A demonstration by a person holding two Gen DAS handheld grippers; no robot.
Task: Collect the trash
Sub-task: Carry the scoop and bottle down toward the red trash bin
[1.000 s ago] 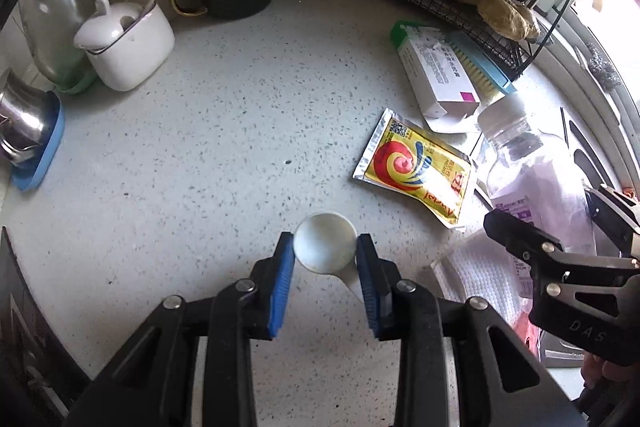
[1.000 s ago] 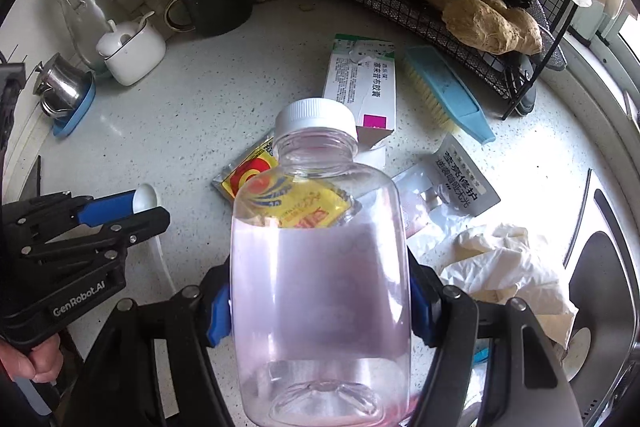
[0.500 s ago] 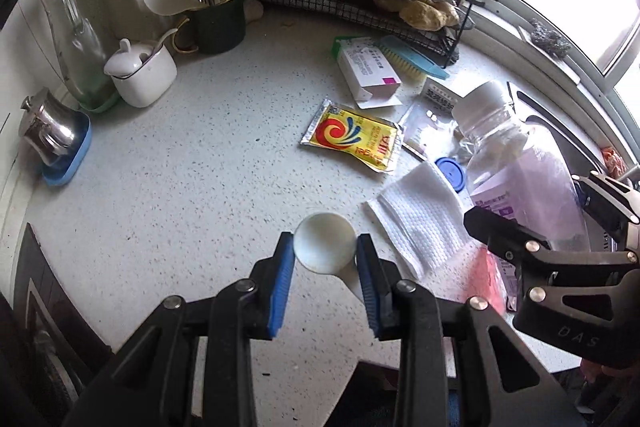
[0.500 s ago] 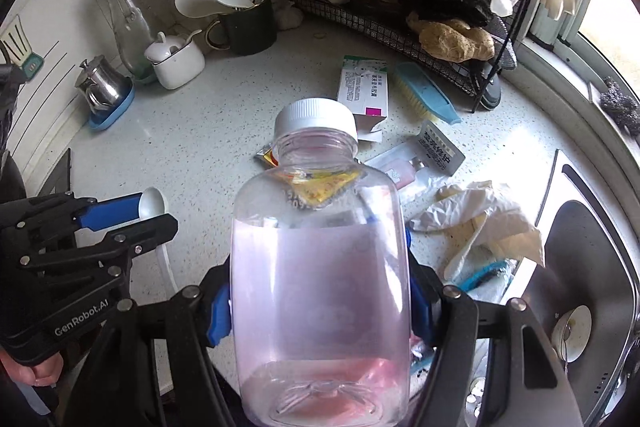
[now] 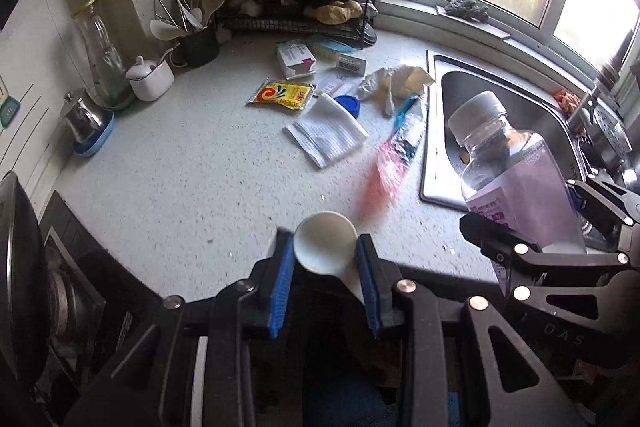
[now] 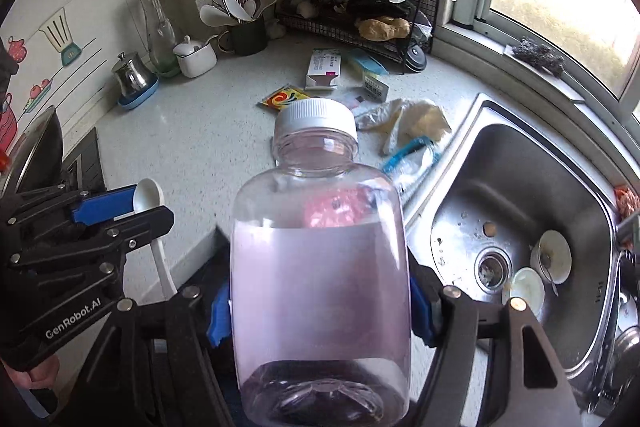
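Note:
My left gripper (image 5: 325, 254) is shut on a white plastic spoon (image 5: 326, 242), bowl up between the blue pads, above the counter's near edge. In the right wrist view that gripper (image 6: 132, 205) shows at the left with the spoon (image 6: 149, 193). My right gripper (image 6: 320, 307) is shut on a clear plastic bottle (image 6: 320, 267) with a white cap and a pale label; in the left wrist view the bottle (image 5: 516, 175) hangs over the sink. Trash lies behind on the counter: a yellow sachet (image 5: 282, 95), a white cloth (image 5: 326, 129), a pink wrapper (image 5: 384, 171), crumpled gloves (image 5: 394, 81), a medicine box (image 5: 295, 58).
A steel sink (image 6: 516, 211) with small bowls sits at the right. A wire rack (image 5: 296, 7), a utensil cup (image 5: 198, 45), a sugar pot (image 5: 151, 79), a glass bottle (image 5: 102, 61) and a steel jug (image 5: 84, 115) line the back. A stove and pan (image 5: 24, 267) stand at the left.
Both grippers have pulled back and risen from the counter with the spoon and the bottle still in them. The view now takes in the sink, window and stove.

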